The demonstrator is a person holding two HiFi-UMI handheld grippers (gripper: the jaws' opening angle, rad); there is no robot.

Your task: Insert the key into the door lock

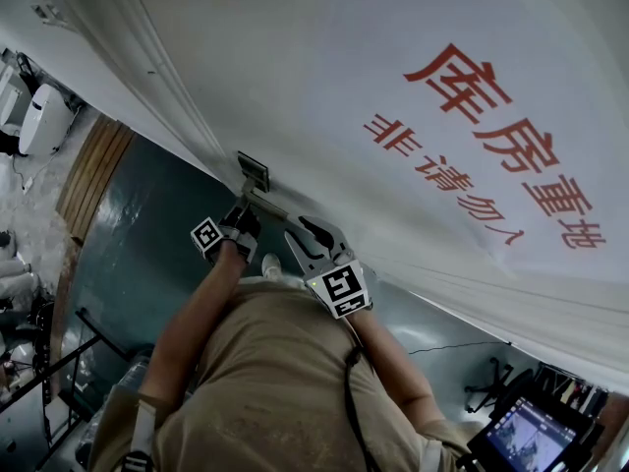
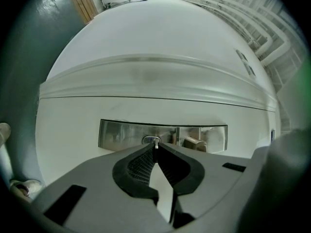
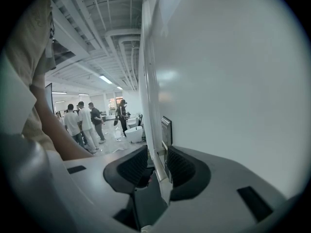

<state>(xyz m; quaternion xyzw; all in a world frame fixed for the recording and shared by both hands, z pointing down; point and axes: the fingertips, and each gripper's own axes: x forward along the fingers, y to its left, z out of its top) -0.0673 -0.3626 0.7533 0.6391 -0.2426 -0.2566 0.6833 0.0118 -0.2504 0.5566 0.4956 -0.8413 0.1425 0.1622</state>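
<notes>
Surface: white door (image 1: 324, 87), seen steeply from above in the head view. It carries large red lettering (image 1: 491, 136) on its upper right. A raised moulding crosses the panel above the lock in the left gripper view.

Lock: a brushed metal lock plate (image 1: 254, 173) is set in the door. A lever handle (image 1: 267, 203) sticks out from it toward the person.

Left gripper (image 1: 239, 222): held level, square to the lock plate (image 2: 121, 134). Its jaws are clenched on the key (image 2: 155, 145), a thin metal blade pinched between the ribbed pads. The key's tip sits at the keyhole (image 2: 151, 140), touching or just entering it. I cannot tell how deep it goes. The handle (image 2: 194, 143) shows just right of the keyhole.

Right gripper (image 1: 313, 232): tilted somewhat downward, alongside the door (image 3: 233, 81). Its jaws stand apart, released, with the handle (image 3: 158, 167) running between the pads. A gap shows on the left pad's side. The lock plate (image 3: 166, 130) is edge-on just beyond.

Room: dark teal glossy floor (image 1: 147, 244), with a wooden strip (image 1: 93, 170) along its far side. Past the door edge, the right gripper view shows an open hall with white ceiling pipes (image 3: 116, 38) and several people (image 3: 80, 123) standing well away. A lit screen (image 1: 531, 431) sits at the lower right of the head view.
</notes>
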